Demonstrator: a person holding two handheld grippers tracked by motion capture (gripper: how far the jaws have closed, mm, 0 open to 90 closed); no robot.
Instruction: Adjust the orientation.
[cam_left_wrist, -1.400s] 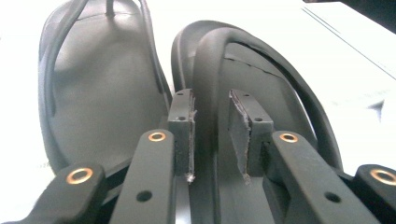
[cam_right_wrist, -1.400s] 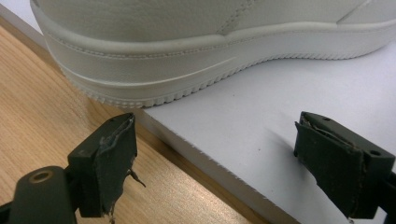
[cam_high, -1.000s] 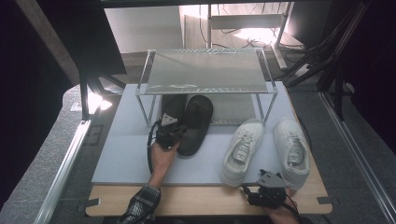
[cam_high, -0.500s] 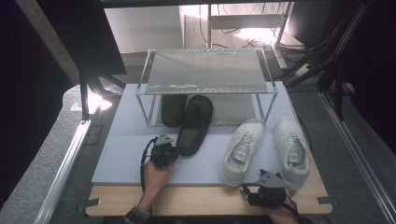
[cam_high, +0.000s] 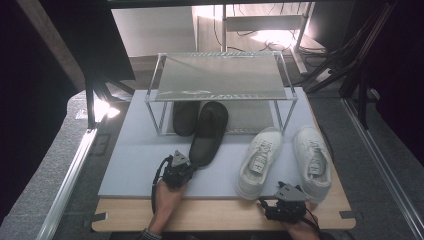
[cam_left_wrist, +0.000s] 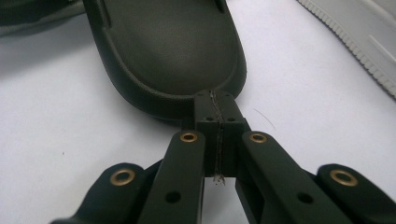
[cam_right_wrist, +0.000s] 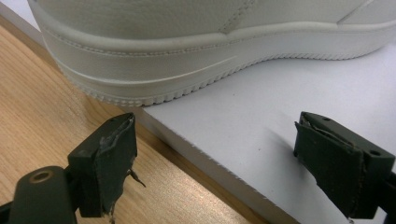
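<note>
My left hand-held gripper (cam_high: 184, 165) sits low and left of centre in the high view, jaws pressed together with nothing between them, tips at the heel rim of the black slipper (cam_left_wrist: 168, 51) lying on the grey mat (cam_high: 130, 160). My right hand-held gripper (cam_right_wrist: 233, 163) stands wide open near the white sneaker (cam_right_wrist: 187, 51), at the lower right of the table (cam_high: 210, 215).

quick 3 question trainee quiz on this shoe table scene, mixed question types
1. True or false: the left hand-held gripper stands wide open.
2. Which footwear lies partly under the clear-topped metal rack? A) white lace-up sneakers B) black rubber slippers
3. Fill in: the right hand-held gripper points at the heel of a ___ sneaker.

Key: 1 false, its jaws are shut at the black rubber slipper. 2 B. 3 white.
</note>
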